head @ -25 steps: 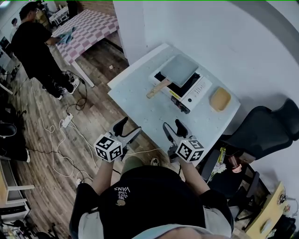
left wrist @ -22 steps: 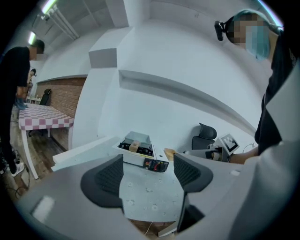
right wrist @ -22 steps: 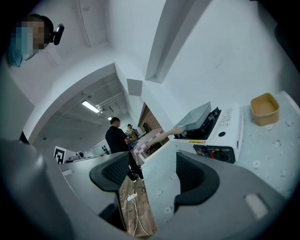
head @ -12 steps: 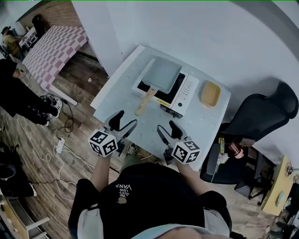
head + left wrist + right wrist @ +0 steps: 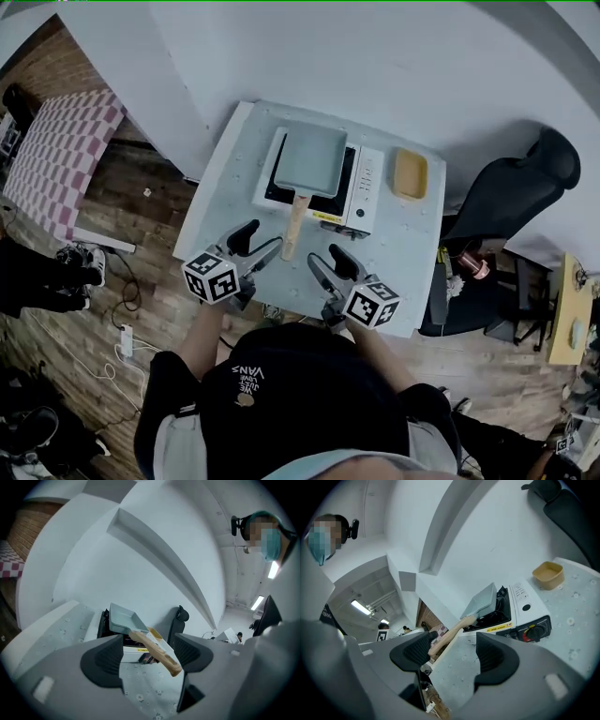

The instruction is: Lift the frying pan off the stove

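Observation:
A square grey frying pan (image 5: 310, 159) sits on the white portable stove (image 5: 366, 187) at the back of the table; its wooden handle (image 5: 294, 226) sticks out toward me. The pan (image 5: 121, 619) and its handle (image 5: 155, 646) show between the jaws in the left gripper view, some way off. My left gripper (image 5: 255, 247) is open, just left of the handle's end and not touching it. My right gripper (image 5: 330, 269) is open too, right of the handle over the table's near edge. In the right gripper view the pan (image 5: 482, 601) and handle (image 5: 449, 636) lie ahead.
A small tan container (image 5: 411, 174) stands on the table (image 5: 230, 187) right of the stove. A black office chair (image 5: 506, 192) is at the table's right side. A checkered table (image 5: 54, 155) stands far left on the wooden floor, with cables nearby.
The head view has swung so the table sits nearer and more centred. Both grippers have come forward to flank the end of the pan's handle. The pan has stayed on the stove.

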### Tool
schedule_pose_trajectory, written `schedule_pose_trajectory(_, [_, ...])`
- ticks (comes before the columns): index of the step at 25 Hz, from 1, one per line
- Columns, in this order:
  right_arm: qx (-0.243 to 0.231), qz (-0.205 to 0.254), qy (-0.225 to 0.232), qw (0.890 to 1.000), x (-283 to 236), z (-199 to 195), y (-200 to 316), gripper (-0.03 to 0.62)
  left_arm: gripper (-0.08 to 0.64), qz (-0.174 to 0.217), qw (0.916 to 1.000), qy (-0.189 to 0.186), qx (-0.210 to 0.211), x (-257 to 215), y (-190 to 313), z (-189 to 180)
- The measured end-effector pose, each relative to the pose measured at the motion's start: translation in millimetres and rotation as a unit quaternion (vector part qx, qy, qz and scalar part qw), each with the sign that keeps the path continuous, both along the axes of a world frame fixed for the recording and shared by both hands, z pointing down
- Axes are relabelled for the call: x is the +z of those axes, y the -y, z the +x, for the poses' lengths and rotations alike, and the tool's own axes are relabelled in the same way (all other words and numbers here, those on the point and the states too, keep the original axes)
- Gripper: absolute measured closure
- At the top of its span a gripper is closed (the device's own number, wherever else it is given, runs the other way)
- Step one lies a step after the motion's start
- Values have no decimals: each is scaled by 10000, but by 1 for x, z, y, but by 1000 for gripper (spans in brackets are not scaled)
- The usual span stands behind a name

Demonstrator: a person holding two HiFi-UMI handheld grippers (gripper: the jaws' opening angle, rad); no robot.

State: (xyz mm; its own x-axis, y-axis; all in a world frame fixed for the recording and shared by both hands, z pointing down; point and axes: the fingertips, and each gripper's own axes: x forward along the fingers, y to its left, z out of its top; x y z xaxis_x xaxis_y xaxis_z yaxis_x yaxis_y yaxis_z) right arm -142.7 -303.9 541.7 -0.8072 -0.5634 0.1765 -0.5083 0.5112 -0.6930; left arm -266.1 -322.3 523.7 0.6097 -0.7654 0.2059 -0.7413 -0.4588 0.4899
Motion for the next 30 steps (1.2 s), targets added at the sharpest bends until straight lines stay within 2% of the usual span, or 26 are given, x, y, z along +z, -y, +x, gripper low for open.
schedule_pose_trajectory(6, [359,-220,328,9986,-4,-26,3,288,244,-269,9968,-390,643,10,22,-4])
schedule_pose_trajectory(10, [498,-389,521,9966,-5,-41,4,288,245,-493,9901,-751,1077,16,35,2])
schedule_pose_trajectory(17, [592,-617,344,9957,0,-56,2,290,244,-1300,9647,-1524,1712,30,56,21])
schedule_pose_trajectory(21, [633,-816,398,9939,4,-60,2,298,244,-1816,9412,-1986,2044,31,60,37])
schedule_pose_trajectory(30, [697,-1060,553,9904,11,-67,6,324,245,-2498,9111,-2236,2398,50,77,60])
